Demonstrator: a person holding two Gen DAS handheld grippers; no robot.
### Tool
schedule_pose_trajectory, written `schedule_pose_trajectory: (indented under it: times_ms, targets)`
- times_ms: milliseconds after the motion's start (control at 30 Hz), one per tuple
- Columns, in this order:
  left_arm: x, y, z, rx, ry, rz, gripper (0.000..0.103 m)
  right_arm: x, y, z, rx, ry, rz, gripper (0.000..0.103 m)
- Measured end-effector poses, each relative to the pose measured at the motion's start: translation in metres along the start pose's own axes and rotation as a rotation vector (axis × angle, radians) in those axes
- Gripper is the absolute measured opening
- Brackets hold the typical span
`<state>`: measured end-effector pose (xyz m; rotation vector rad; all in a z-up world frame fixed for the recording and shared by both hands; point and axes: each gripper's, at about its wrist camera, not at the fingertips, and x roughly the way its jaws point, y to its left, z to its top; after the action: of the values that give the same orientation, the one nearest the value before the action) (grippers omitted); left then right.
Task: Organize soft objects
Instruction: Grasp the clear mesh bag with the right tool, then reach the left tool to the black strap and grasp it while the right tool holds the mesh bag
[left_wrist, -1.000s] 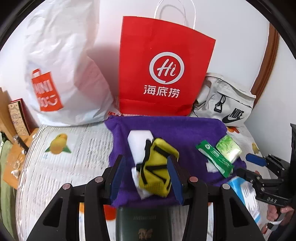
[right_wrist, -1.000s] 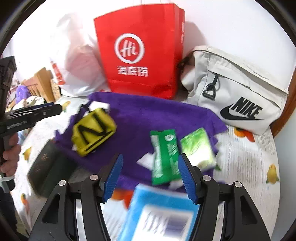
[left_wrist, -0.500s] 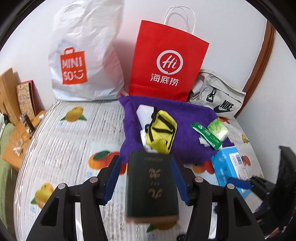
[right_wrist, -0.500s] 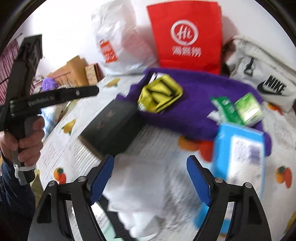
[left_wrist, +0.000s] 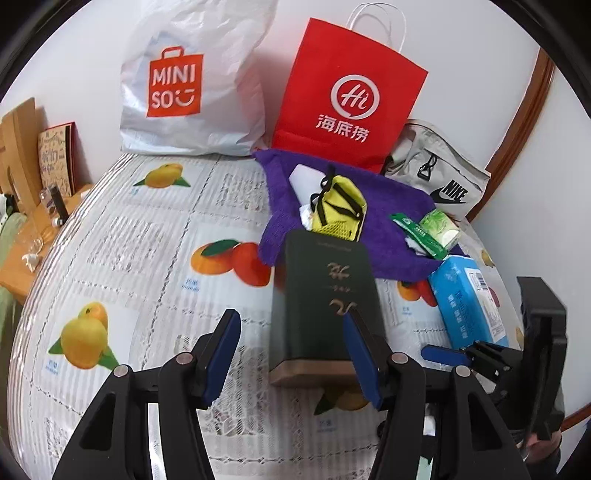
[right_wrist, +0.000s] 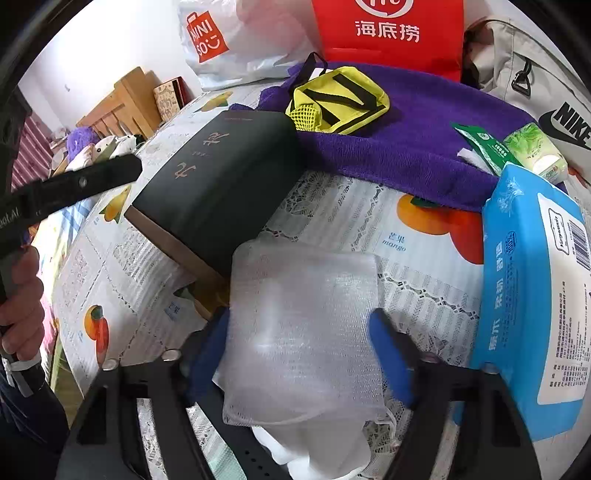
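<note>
Nearest, the right gripper (right_wrist: 303, 350) had just been narrowing its blue jaws around a clear bubble-wrap pouch (right_wrist: 301, 332); the pouch lay between the pads, though whether they pressed it could not be told. The left gripper (left_wrist: 291, 350) hung with its jaws half spread and nothing between them; its right finger (left_wrist: 360, 354) overlapped the dark green box (left_wrist: 323, 295) lying on the fruit-print tablecloth (left_wrist: 122, 240). Just right of the pouch lay a blue tissue pack (right_wrist: 532, 295). Beyond the box, a purple towel (left_wrist: 391, 221) carried a yellow mesh pouch (left_wrist: 338, 214), a green sachet (left_wrist: 417, 232) and a small green tissue packet (left_wrist: 441, 229). Against the wall stood a white Miniso bag (left_wrist: 192, 85), a red paper bag (left_wrist: 347, 99) and a grey Nike bag (left_wrist: 439, 177).
</note>
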<state>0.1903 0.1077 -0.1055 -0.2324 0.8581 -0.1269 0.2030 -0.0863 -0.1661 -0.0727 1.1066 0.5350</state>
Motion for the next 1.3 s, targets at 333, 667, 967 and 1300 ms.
schedule_pose_trajectory:
  times_ms: [333, 667, 967, 1300]
  targets:
    - [-0.009, 0.002, -0.011, -0.001, -0.002, -0.003, 0.056, -0.027, -0.004, -0.003, -0.017, -0.073, 0.015, 0.014]
    - [-0.016, -0.02, -0.032, 0.045, 0.021, -0.009, 0.056, -0.071, -0.01, -0.017, 0.003, -0.193, 0.016, 0.011]
    - [-0.015, -0.049, -0.063, 0.098, 0.067, -0.04, 0.056, -0.104, -0.018, -0.042, 0.03, -0.277, 0.004, 0.011]
    - [-0.007, -0.077, -0.102, 0.142, 0.142, -0.078, 0.057, -0.12, -0.03, -0.086, 0.045, -0.283, -0.031, 0.011]
